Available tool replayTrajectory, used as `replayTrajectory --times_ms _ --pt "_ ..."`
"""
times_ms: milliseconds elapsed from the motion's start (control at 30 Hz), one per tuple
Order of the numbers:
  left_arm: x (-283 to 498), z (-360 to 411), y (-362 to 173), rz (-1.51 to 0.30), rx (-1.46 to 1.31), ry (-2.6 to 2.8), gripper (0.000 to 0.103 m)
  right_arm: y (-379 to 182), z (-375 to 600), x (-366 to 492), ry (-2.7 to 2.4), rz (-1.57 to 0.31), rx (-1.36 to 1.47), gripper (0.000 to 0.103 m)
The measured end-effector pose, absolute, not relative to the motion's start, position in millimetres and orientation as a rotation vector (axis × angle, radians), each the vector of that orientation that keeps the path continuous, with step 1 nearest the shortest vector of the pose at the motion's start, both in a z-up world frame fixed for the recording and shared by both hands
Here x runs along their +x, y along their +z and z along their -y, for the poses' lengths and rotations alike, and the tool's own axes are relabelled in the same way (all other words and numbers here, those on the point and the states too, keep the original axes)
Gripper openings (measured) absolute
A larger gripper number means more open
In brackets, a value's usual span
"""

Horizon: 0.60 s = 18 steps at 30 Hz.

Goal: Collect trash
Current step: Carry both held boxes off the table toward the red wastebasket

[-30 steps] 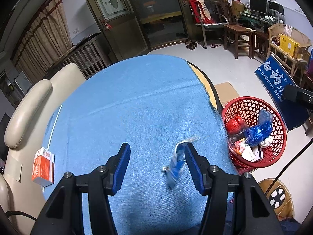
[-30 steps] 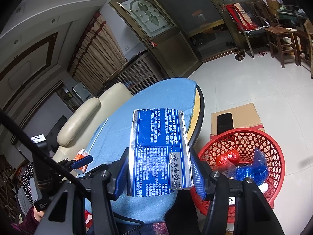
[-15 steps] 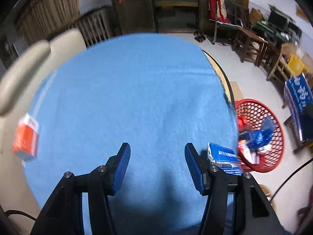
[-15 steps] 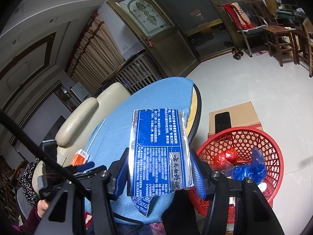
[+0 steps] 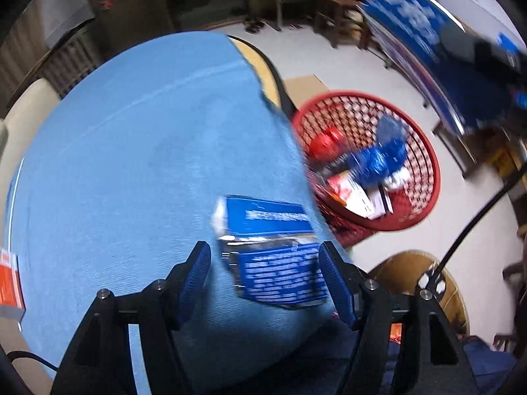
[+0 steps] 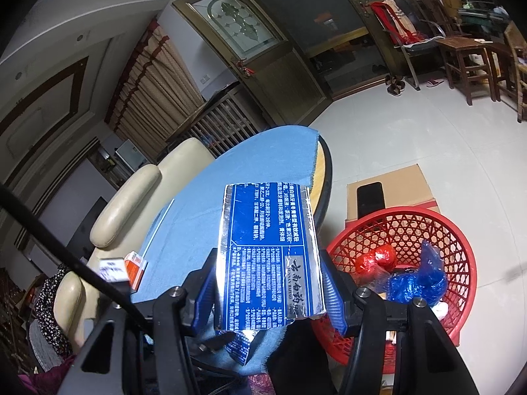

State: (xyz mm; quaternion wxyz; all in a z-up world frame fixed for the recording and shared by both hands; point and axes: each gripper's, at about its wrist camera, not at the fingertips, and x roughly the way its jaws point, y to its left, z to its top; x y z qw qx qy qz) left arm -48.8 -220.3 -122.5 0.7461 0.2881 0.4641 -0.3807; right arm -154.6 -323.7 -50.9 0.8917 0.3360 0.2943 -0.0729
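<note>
My right gripper point(image 6: 268, 291) is shut on a flattened blue toothpaste box point(image 6: 266, 250) with a silver edge, held in the air beside the table. My left gripper point(image 5: 268, 278) is open over the near right edge of the blue tablecloth point(image 5: 131, 164). A second torn blue box point(image 5: 273, 250) lies on the cloth between the left fingers, not gripped. The red mesh trash basket point(image 5: 425, 151) stands on the floor right of the table and holds red and blue wrappers and cartons. It also shows in the right wrist view point(image 6: 461, 250).
An orange and white carton point(image 5: 8, 279) lies at the table's left edge, also in the right wrist view point(image 6: 135, 268). A cream chair point(image 6: 131, 197) stands behind the table. A cardboard box point(image 6: 395, 191) with a phone sits behind the basket. A wicker stool point(image 5: 418, 276) stands near the basket.
My left gripper swung right toward the table's edge; the torn blue box now lies between its open fingers. The right gripper has kept its hold and drifted slightly.
</note>
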Motion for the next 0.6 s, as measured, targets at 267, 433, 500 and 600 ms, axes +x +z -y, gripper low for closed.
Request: replayTrajectory --times_ms 267,433,500,600 --pt "-40 231 -143 -1.026 0.63 -0.818 0.071 -58 326 -153 -0.153 -0.618 0.72 0.059" --pt "-29 216 -134 -1.046 0.48 -0.894 0.04 -58 325 -152 -0.152 -0.619 0.718 0.059" --pt "-32 217 -132 -1.025 0.48 -0.911 0.032 -59 325 -151 -0.153 -0.624 0.716 0.059" --pt "-38 217 -126 -0.989 0.473 -0.953 0.024 -61 324 -149 -0.151 -0.63 0.718 0.059"
